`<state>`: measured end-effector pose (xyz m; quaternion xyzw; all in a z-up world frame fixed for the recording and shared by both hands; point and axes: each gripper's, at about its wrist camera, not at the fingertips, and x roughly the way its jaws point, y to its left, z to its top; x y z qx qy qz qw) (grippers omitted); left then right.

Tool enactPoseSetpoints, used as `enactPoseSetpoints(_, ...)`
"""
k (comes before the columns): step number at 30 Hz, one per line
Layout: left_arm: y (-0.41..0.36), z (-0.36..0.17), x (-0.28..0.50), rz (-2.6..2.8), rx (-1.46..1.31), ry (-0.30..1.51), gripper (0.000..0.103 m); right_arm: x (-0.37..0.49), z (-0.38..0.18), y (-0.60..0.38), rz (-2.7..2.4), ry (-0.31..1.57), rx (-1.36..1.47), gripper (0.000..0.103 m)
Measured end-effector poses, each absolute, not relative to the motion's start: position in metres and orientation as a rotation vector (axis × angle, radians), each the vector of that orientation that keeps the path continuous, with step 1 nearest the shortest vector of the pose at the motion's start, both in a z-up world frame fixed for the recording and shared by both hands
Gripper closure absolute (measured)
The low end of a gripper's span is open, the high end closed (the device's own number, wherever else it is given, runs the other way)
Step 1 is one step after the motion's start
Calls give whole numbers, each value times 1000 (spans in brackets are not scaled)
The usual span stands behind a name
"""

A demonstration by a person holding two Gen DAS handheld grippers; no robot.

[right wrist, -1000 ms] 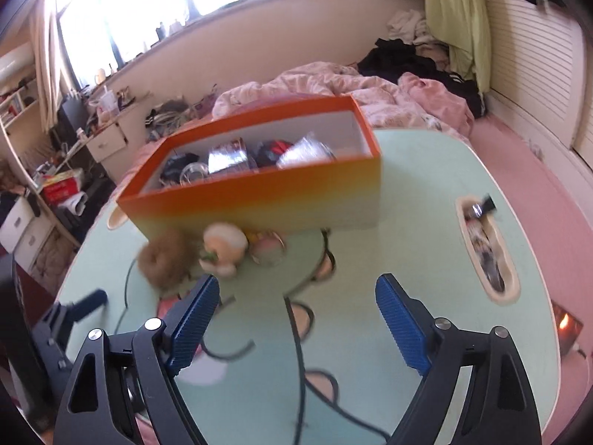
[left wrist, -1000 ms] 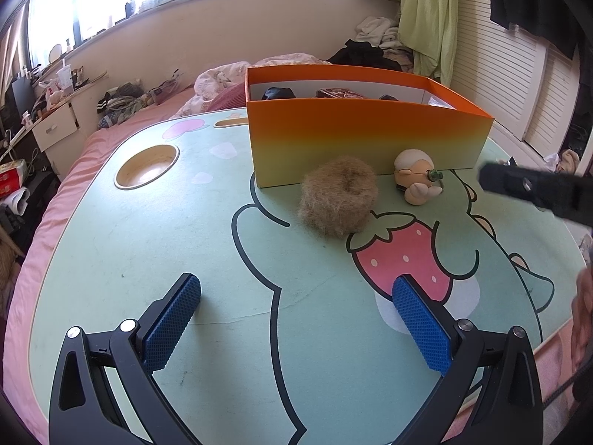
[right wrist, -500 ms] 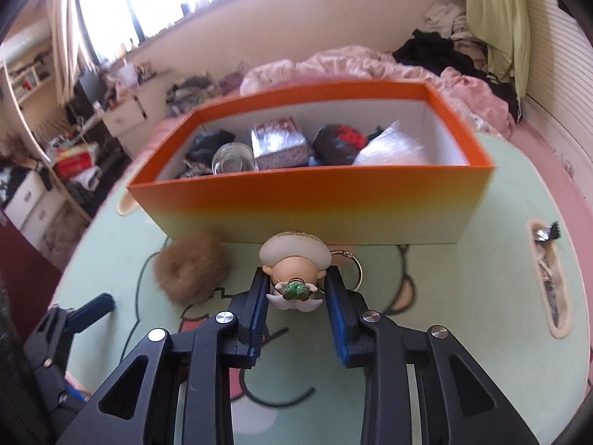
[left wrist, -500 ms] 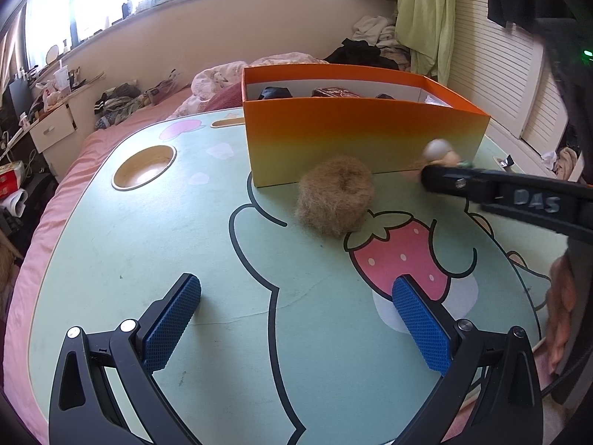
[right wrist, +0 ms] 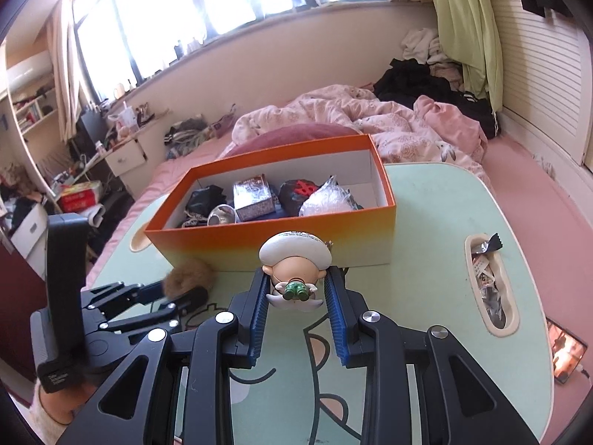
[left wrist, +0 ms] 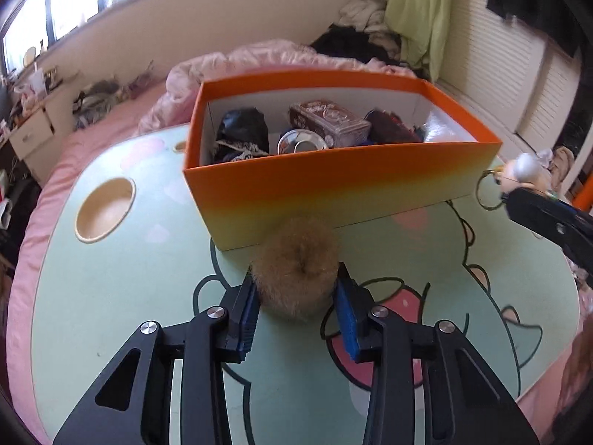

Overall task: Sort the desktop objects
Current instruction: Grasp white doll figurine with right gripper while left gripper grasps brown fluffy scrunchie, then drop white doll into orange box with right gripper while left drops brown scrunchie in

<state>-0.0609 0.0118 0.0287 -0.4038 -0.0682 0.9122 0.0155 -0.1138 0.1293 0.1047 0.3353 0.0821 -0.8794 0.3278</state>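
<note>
Desktop objects, two pieces in hand, destined for the orange box [right wrist: 281, 248] at mid-table. Item one: fluffy brown scrunchie [left wrist: 296, 282], seated between the blue pads of the left gripper [left wrist: 296, 300], whose jaws have just been closing and now press its fur on both sides; it sits just in front of the box's near wall, apparently barely lifted off the green table [left wrist: 111, 296]. Item two: small figurine keychain [right wrist: 294, 272] with a white cap, clamped narrow between the pads of the right gripper [right wrist: 296, 296], its metal ring dangling behind, held just short of the box's near wall. Handling note: each piece probably needs raising clear of the rim before travelling forward, since the wall stands taller than both; the soft scrunchie may slip from a light pinch, and the ring could snag the cardboard edge. Release over a free spot, one hand at a time, to keep the tools apart. Box contents: dark bundle with cord at left, shiny metal cup, patterned brown tin, black item with red mark, crinkled clear wrapper at right. Table recesses: round cup hollow [left wrist: 105, 209], empty; oblong slot [right wrist: 489, 289] holding wrappers.
</note>
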Motion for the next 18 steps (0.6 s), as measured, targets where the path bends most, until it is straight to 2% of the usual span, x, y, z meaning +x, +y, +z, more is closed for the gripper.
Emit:
enactPoseSetpoints(4,1,38,-42,2813,-1170,-296,65,-117,109,126,-2301,202,872,74)
enactPoseSetpoints(8,-7,80,-46,2852,-1037,-330,65,-122,143,113,-2322,162,769,74)
enactPoseSetpoints(12,-10,118,-74,2940,-936,-317,65,-141,173,95,-2355,113,682,74)
enactPoseSetpoints(16,-19,107,-122,2928,-1012,-388,62,-171,168,73,-2395,156,685,73)
enactPoseSetpoints(17,-19,95,-134,2892,-1086,-401,58,-182,159,68,-2399,175,730,70)
enactPoseSetpoints(18,-19,86,-139,2873,-1150,-403,53,-195,147,62,-2387,203,809,48)
